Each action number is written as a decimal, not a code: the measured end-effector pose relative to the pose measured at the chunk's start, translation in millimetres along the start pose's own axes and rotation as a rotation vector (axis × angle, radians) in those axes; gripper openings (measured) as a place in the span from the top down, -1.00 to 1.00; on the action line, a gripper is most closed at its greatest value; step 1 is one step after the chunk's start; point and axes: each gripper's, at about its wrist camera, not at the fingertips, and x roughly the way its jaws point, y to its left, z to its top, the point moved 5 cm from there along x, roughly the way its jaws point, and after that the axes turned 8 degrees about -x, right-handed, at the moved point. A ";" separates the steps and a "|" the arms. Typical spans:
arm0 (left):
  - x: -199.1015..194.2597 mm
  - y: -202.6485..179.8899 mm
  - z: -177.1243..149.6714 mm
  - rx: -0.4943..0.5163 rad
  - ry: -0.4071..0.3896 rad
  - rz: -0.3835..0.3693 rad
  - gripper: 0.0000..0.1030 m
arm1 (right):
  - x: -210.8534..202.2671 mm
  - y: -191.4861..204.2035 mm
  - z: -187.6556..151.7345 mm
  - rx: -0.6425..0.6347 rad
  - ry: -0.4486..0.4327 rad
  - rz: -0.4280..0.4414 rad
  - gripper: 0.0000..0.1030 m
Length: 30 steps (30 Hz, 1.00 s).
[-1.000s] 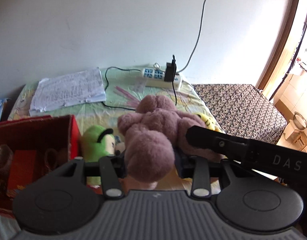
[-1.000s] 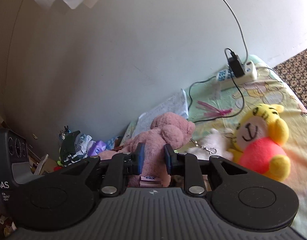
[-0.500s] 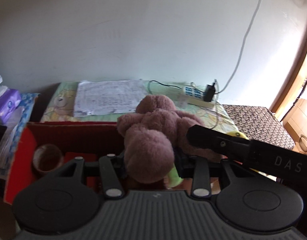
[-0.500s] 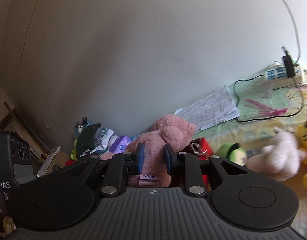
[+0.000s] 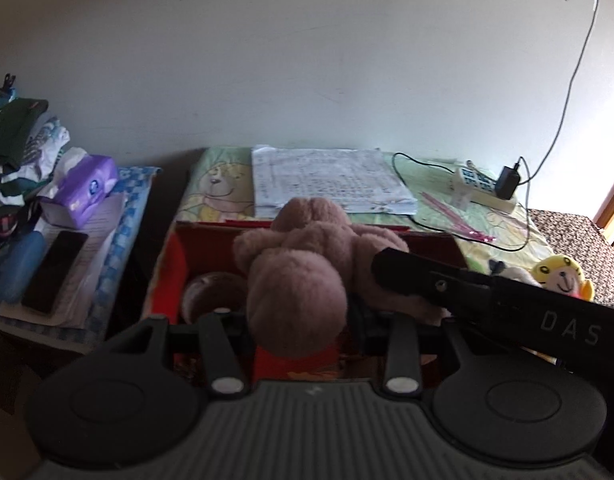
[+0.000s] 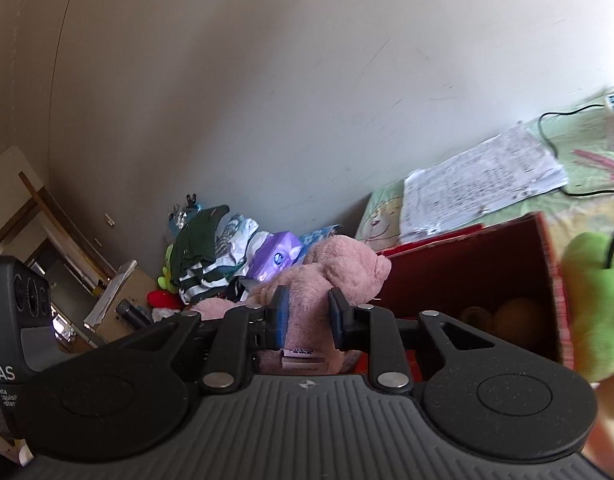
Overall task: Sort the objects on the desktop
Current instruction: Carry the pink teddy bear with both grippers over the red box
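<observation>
A pink plush bear (image 5: 303, 264) hangs between both grippers above the open red box (image 5: 175, 256). My left gripper (image 5: 301, 320) is shut on one rounded limb of it. My right gripper (image 6: 307, 312) is shut on the pink plush bear (image 6: 339, 264) lower down, its blue pads (image 6: 281, 312) pressing near the sewn label. In the left wrist view the right tool's black body (image 5: 487, 296) crosses in from the right and lies against the bear. The red box (image 6: 467, 272) sits just right of the bear in the right wrist view. A tape roll (image 5: 211, 292) lies inside the box.
A green plush (image 6: 595, 292) stands right of the box. A yellow plush (image 5: 563, 280), printed papers (image 5: 327, 180), a power strip (image 5: 483, 188) and its cable lie on the cartoon-print table. Left of it, a side table holds a purple tissue pack (image 5: 87, 188) and a phone (image 5: 55, 272).
Both grippers have carried the bear left, from above the table's plush toys to above the red box. The side table at the left has come into view.
</observation>
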 end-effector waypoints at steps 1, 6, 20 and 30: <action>2.2 6.0 0.1 -0.005 0.003 0.005 0.26 | 7.1 1.6 -1.7 -0.003 0.006 0.004 0.54; 22.3 35.7 -0.3 -0.031 0.026 0.028 0.26 | 37.0 5.6 -13.0 -0.008 0.031 0.022 0.55; 55.5 66.4 -25.5 -0.016 0.136 0.090 0.32 | 79.4 -1.2 -45.3 -0.013 0.172 -0.015 0.55; 50.4 58.8 -36.3 0.036 0.154 0.106 0.07 | 87.2 -7.9 -57.8 0.038 0.260 -0.004 0.38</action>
